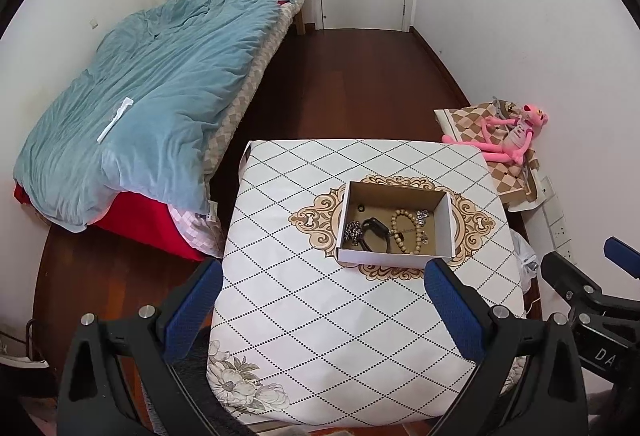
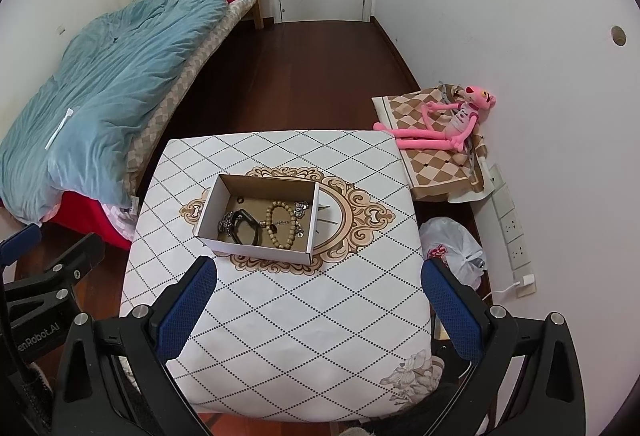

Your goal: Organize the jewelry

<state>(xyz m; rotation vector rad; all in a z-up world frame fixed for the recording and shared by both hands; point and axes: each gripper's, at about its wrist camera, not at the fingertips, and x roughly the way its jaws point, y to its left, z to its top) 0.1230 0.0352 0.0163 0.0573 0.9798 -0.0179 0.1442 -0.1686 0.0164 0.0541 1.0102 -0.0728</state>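
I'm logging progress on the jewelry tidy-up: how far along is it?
Apparently finished or nearly so: the bead bracelet, black band, and smaller pieces lie in the box. Nothing in hand: the left tool and right tool hang open. No jewelry shows on the table.

Black-framed left gripper (image 1: 322,288) with blue-padded jaws, silver screws.

A box (image 2: 256,220) is set on the table (image 2: 280,316); beads (image 2: 282,222), a black band (image 2: 244,226) and small metal pieces are held inside. The right gripper (image 2: 320,272) is spread wide above the near cloth, nothing gripped. The left gripper (image 2: 24,244) is seen at the left edge.
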